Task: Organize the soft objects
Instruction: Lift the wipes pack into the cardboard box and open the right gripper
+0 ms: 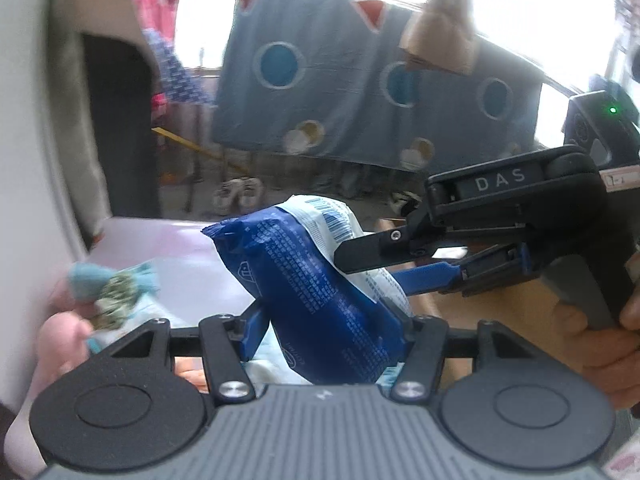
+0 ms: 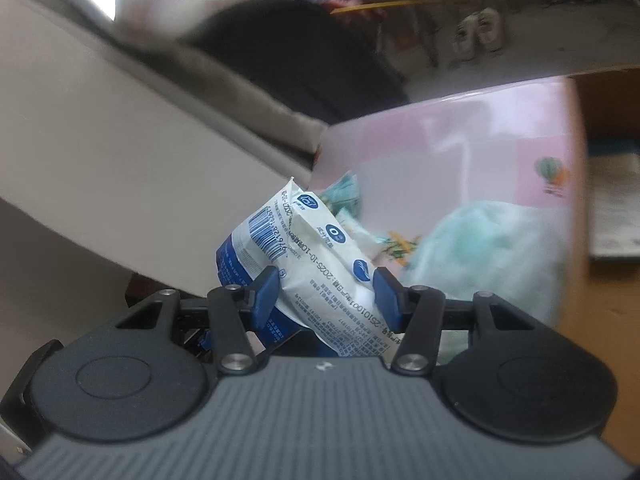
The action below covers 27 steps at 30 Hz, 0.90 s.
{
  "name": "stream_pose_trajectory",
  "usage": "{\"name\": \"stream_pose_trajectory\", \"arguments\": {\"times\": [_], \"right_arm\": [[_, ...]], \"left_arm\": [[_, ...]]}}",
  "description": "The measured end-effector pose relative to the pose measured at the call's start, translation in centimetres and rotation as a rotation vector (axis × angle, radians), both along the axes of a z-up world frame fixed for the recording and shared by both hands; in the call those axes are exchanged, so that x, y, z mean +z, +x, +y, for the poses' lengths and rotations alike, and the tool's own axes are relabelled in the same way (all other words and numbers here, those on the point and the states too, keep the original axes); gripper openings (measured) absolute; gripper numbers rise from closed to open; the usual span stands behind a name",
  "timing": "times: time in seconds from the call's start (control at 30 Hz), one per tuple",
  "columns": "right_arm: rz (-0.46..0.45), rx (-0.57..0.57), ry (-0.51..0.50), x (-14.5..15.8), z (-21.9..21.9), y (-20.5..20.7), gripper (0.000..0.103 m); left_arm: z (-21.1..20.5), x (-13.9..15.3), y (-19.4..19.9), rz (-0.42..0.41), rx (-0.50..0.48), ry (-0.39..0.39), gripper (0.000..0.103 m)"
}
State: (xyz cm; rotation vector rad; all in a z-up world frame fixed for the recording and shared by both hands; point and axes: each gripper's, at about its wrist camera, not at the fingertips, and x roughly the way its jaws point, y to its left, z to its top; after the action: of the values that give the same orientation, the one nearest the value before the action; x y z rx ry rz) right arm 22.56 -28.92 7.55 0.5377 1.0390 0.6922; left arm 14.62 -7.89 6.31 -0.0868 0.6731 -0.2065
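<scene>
A soft blue and white plastic pack point(image 1: 320, 280) is held in the air between both grippers. My left gripper point(image 1: 328, 324) is shut on its lower end. My right gripper point(image 1: 372, 268) comes in from the right and is shut on its white upper side. In the right wrist view the pack point(image 2: 320, 264) sits between the blue fingers point(image 2: 266, 296) of the right gripper point(image 2: 326, 300). Below lies a pink storage box point(image 2: 500, 128) holding a pale green fluffy cloth point(image 2: 480, 248) and small patterned soft items point(image 2: 348, 196).
The box's light lid or wall point(image 2: 120, 184) rises at the left. A wooden table top point(image 2: 600, 320) shows at the right with papers point(image 2: 616, 216). A blue hanging blanket point(image 1: 360, 80) and shoes point(image 1: 236, 192) are far behind. A blurred blue-green soft item point(image 1: 112, 288) sits at lower left.
</scene>
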Motion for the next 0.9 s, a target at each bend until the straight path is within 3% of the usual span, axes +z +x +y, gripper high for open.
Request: {"name": "stream_pose_trajectory", "arguments": {"times": [0.3,0.57,0.73,0.83,0.9], "right_arm": [[0.036,-0.191,0.048,-1.8,-11.5,-3.8,0.051],[0.115,-0.351,0.099,-7.3,-18.8,-4.3,0.051],[0.237,-0.396,0.071,-13.4,-19.8,-2.0,0.053],[0.305,-0.414,0.042,-16.1,-19.9,-1.0,0.052],[0.29,-0.42,0.023,-16.3,-19.9,-1.0,0.051]], "left_arm": [[-8.7,-0.9,1.4,0.049,-0.202,0.033,0.06],[-15.1,-3.9,4.7,0.156,-0.328,0.102,0.06],[-16.0,-5.6,5.3,0.169,-0.32,0.19,0.064],[-14.7,-5.5,5.0,0.186,-0.314,0.138,0.064],[-13.4,-5.0,4.8,0.184,-0.316,0.102,0.064]]}}
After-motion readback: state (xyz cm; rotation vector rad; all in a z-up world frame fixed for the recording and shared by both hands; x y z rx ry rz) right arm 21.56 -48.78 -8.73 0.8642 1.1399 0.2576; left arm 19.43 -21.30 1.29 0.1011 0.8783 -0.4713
